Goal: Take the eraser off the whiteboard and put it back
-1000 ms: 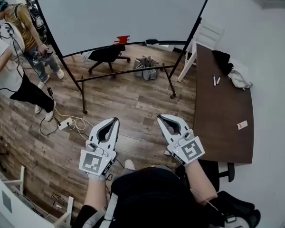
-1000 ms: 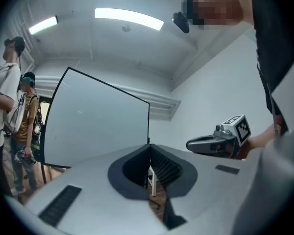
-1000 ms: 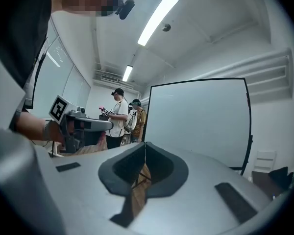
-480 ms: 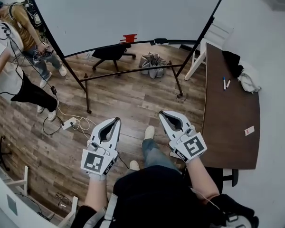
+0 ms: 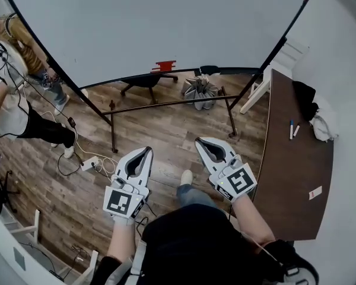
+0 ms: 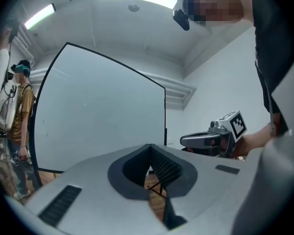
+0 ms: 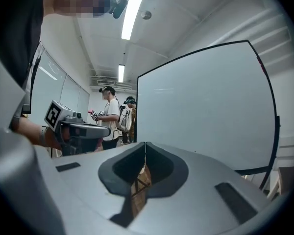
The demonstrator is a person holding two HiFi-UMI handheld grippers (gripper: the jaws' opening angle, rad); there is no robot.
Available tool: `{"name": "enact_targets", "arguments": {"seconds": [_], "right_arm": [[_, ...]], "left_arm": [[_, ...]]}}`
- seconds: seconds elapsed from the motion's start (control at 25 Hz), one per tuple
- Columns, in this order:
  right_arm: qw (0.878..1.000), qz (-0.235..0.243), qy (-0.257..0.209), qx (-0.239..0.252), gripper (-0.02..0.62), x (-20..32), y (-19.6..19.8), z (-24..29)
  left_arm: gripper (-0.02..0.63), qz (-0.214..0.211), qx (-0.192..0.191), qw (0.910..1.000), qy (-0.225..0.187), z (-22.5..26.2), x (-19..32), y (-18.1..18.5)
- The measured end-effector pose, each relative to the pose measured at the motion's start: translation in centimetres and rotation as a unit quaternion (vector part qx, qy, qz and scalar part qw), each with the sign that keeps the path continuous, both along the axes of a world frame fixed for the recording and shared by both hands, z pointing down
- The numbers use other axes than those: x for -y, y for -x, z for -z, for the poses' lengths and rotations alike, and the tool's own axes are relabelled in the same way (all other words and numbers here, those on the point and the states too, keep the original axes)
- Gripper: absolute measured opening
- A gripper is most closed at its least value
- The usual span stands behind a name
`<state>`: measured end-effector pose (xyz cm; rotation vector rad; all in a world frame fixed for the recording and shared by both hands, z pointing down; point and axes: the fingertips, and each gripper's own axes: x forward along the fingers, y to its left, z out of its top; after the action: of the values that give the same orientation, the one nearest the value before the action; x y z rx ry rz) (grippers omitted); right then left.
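Approach stage, white left hand-held gripper (image 5: 145, 151) and right hand-held gripper (image 5: 200, 142) closed on nothing, well apart from small red block (image 5: 165, 66), seemingly the eraser, on lower rail of big white whiteboard (image 5: 166, 22); calls next for closing in, parting jaws.

Your left gripper (image 5: 146, 151) sits lower centre-left in the head view and your right gripper (image 5: 200, 142) lower centre-right, side by side and apart, both pointing toward the top of the frame. Both pairs of jaws are closed tip to tip, nothing between them. Your forearms (image 5: 250, 219) run back to the bottom edge.
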<state>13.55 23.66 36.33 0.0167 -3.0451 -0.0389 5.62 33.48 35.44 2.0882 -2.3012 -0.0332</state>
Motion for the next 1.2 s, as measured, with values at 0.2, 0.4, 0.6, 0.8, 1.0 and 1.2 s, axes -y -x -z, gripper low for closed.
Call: {"name": "enact_targets", "arguments": {"seconds": [0.2,0.4,0.6,0.8,1.0,1.2], "right_arm": [[1.000,0.017,0.011,0.001,0.017,6.0,3.3,0.0],[1.000,0.025,0.018,-0.005,0.017,10.2,5.7,-0.7],[0.999,0.023,0.024,-0.015,0.017,12.6,7.7,-1.2],[0.999,0.007,0.030,-0.025,0.017,15.3,10.0,-1.6],[0.998,-0.035,0.036,-0.038,0.017,18.8,12.4,-2.6],[0.993,-0.086,0.066,-0.043,0.017,21.9,15.2,-3.8]], "left_arm": [[0.006,0.004,0.000,1.0000,0.007,0.6,7.0,2.5],[0.006,0.001,0.003,1.0000,0.004,0.5,12.0,3.9],[0.006,-0.008,-0.007,0.9999,0.008,-0.5,15.1,5.8],[0.006,-0.033,-0.023,0.9991,0.011,-1.4,18.7,8.3],[0.006,-0.087,-0.026,0.9956,0.022,-2.4,23.1,10.7],[0.006,-0.141,-0.026,0.9892,0.028,-2.7,26.8,14.1]]}}
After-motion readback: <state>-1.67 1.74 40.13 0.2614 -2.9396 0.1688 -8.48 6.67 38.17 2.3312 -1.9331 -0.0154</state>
